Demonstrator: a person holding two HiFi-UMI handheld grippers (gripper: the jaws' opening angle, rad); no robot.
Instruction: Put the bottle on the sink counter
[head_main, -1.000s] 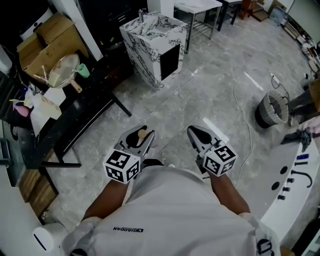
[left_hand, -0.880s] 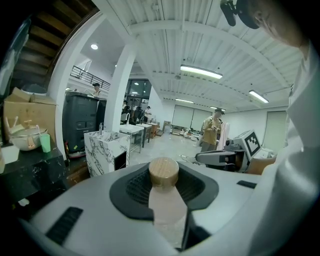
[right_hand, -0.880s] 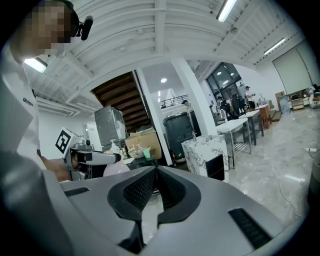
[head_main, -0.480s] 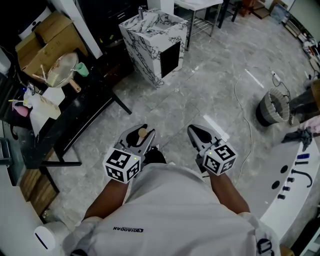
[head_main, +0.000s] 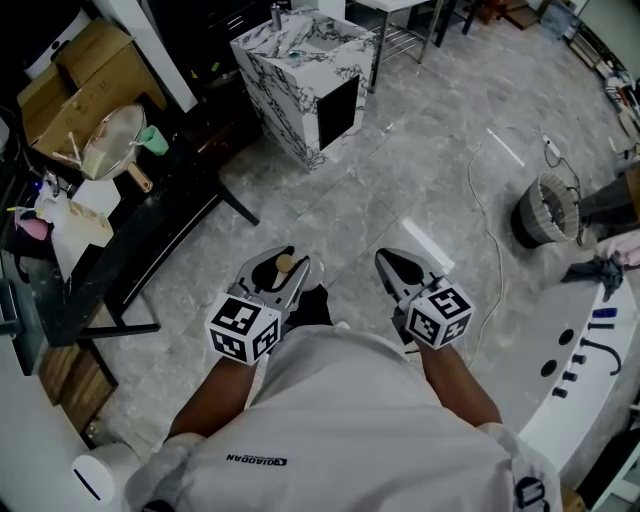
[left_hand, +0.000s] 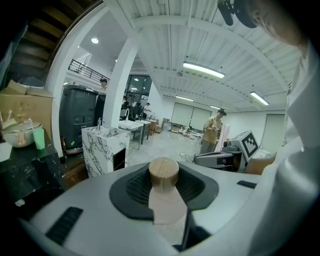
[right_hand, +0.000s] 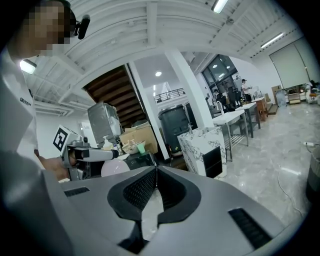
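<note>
Carrying phase, basically. The left tool (head_main: 272, 276) is clamped on the bottle (left_hand: 164, 176), whose round wooden cap pokes up between the ribbed pads, and it's held low in front of the person's body. The right tool (head_main: 398, 270) has its jaws pressed together with nothing in them, so it's just along for the ride.

What's changed over the last second: in the head view the marble sink unit (head_main: 275, 95) and the black desk (head_main: 150, 235) have both slid up and left a bit, and a dark shoe (head_main: 312, 304) now pokes out between the two tools. Looks like the person is stepping across the floor (head_main: 400, 190). The grip hasn't budged, though. The sink unit is still well apart from the bottle, so there's more walking before any set-down.
</note>
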